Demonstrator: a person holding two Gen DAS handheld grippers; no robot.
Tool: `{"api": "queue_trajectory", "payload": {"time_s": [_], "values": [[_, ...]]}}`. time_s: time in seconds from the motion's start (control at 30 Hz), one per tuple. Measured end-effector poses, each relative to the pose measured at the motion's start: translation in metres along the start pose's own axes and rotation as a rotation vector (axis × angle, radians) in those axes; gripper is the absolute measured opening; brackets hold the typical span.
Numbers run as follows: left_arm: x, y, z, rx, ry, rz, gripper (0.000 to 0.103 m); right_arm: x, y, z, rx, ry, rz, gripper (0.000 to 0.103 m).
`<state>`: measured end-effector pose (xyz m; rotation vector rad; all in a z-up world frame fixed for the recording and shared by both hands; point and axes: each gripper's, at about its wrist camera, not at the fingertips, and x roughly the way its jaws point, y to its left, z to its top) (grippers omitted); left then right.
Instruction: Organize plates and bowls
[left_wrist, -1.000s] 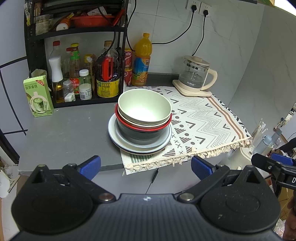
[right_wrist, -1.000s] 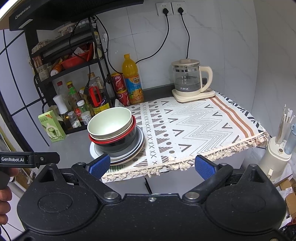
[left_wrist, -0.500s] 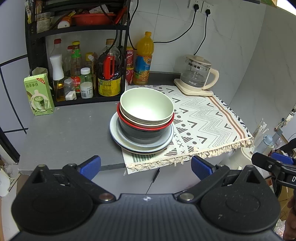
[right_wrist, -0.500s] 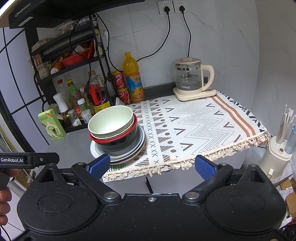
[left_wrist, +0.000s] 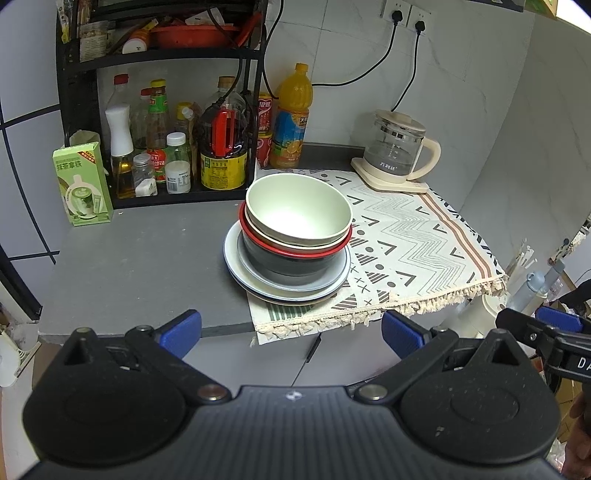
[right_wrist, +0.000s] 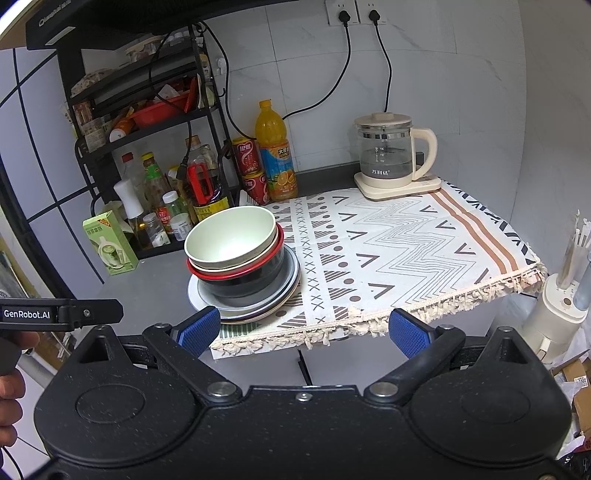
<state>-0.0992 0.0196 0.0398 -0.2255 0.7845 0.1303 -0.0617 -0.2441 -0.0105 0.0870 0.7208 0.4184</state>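
Stack: your bowls (left_wrist: 298, 212) are nested on the plates (left_wrist: 288, 286), which straddle the left edge of the patterned cloth (left_wrist: 413, 240) on the grey table (left_wrist: 140, 266).
Top bowl: pale green, rim up, tipped slightly.
Left gripper (left_wrist: 291, 330): jaws spread wide, holding nothing, short of the table's front edge.
Right gripper (right_wrist: 303, 330): jaws also wide apart and empty, off the front edge too.
Direction: from your left gripper the stack lies straight ahead; from your right it sits ahead and to the left.
Nearer hand: probably your left, being squarely lined up.
Clutter: bottle rack (left_wrist: 166, 110) behind, kettle (left_wrist: 400, 147) far right.
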Motion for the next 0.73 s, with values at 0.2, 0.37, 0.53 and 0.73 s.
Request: {"api": "queue_trajectory", "payload": {"time_s": [0.2,0.37,0.53,0.73], "values": [[0.000,-0.004,-0.001,0.004,0.004,-0.002,0.103,-0.002,-0.004,-0.001,0.009,-0.001,-0.007,0.098],[0.002,-0.010,-0.002,0.014,0.010,-0.010,0.103,-0.004,-0.010,-0.003,0.025,0.002,-0.018,0.098],[0.003,-0.018,-0.003,0.028,0.009,-0.019,0.103,-0.005,-0.016,-0.007,0.038,0.008,-0.026,0.098],[0.004,-0.023,-0.003,0.036,0.011,-0.020,0.103,-0.004,-0.020,-0.008,0.044,0.014,-0.030,0.098]]}}
